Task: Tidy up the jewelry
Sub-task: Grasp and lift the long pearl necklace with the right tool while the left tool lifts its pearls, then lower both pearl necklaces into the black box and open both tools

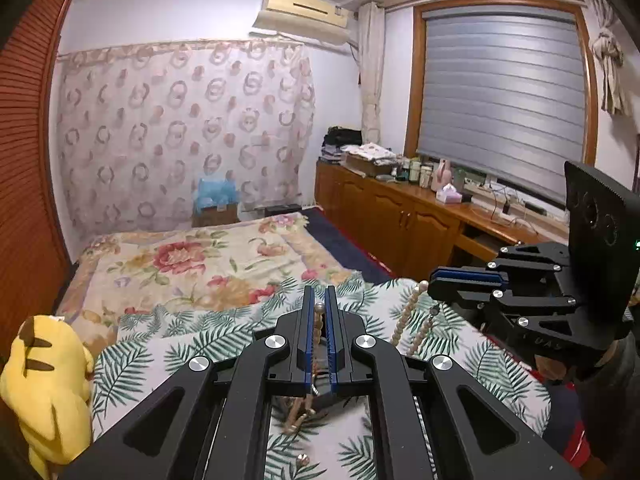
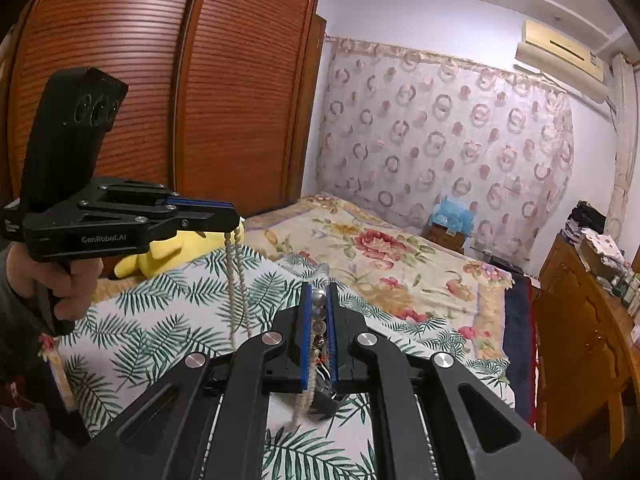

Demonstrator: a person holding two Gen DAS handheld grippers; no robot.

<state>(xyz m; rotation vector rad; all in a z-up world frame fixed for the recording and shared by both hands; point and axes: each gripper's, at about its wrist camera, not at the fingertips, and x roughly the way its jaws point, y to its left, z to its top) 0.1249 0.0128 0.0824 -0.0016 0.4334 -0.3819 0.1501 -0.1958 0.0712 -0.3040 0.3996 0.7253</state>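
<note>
In the left wrist view my left gripper (image 1: 319,294) is shut on a string of beige beads (image 1: 318,322), whose end dangles below the fingers over the leaf-print cloth (image 1: 192,344). The right wrist view shows the left gripper (image 2: 236,220) from the side, with a doubled strand of the beige beads (image 2: 236,276) hanging from its tip. My right gripper (image 2: 319,290) is shut on a necklace with silver beads (image 2: 319,299); its cream pearl strand (image 2: 300,404) hangs beneath. From the left wrist view, the right gripper (image 1: 433,282) has a pearl loop (image 1: 408,316) hanging from it. A small silver piece (image 1: 302,458) lies on the cloth.
A yellow plush toy (image 1: 48,392) sits at the bed's left edge. A floral blanket (image 1: 192,260) covers the far half of the bed. A wooden cabinet (image 1: 400,220) with bottles runs along the right wall. Louvred wardrobe doors (image 2: 180,80) stand to the left.
</note>
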